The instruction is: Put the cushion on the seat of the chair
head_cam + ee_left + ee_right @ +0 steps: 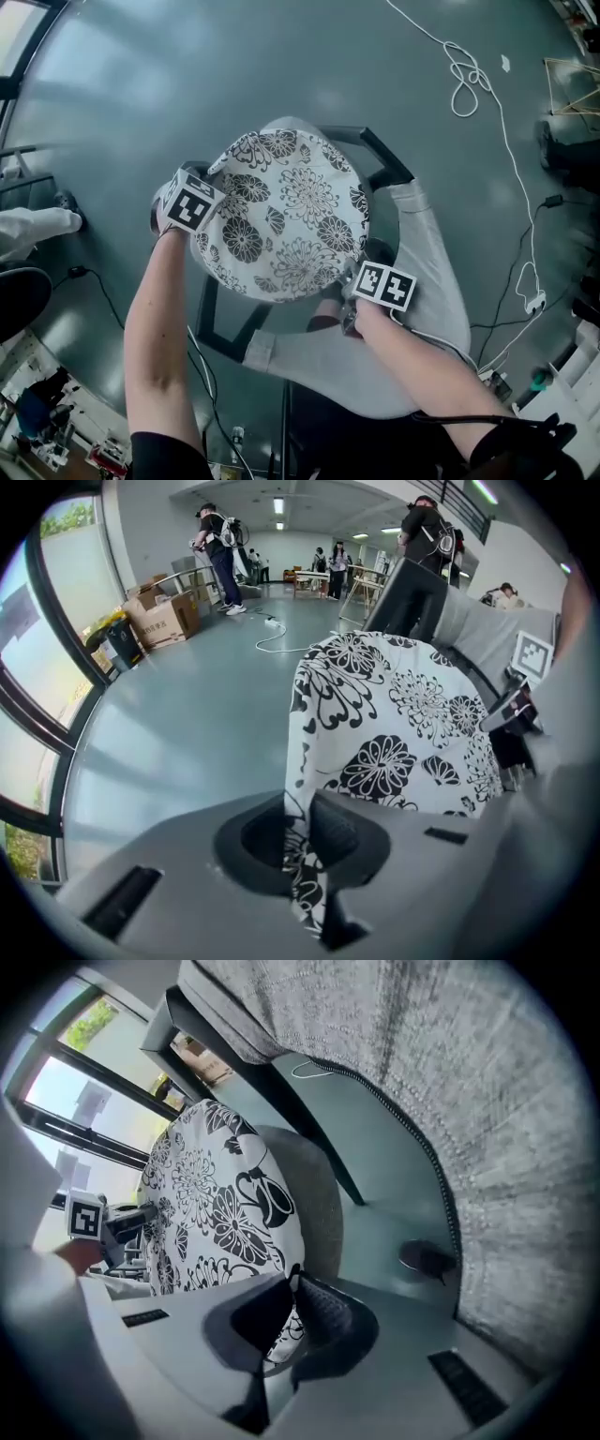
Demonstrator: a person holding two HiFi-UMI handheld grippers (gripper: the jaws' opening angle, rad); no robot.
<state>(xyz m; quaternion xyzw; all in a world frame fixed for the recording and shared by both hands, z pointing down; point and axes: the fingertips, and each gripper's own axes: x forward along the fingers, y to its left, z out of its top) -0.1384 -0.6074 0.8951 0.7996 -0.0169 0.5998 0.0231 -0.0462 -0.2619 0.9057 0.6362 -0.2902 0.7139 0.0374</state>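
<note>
Cushion held over chair by both claws; not yet set down.

Head view: floral cushion [286, 216] hangs above the grey chair [431, 309], with the left gripper [202, 192] and right gripper [361, 284] at opposite edges. Lowering and letting go look left to do.
Left gripper view: jaws pinched tight on the cushion hem. People [220, 546], boxes [164, 621] and tall windows [56, 602] ring an open hall.
Right gripper view: jaws closed on the far edge, chair fabric close by.
Floor [141, 94] is smooth and grey-green, with a loose white cable [464, 80] on it.

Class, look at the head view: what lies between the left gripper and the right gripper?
The flowered cushion fills that stretch. The left gripper and right gripper are each shut on an opposite edge of it, as the head view shows.
</note>
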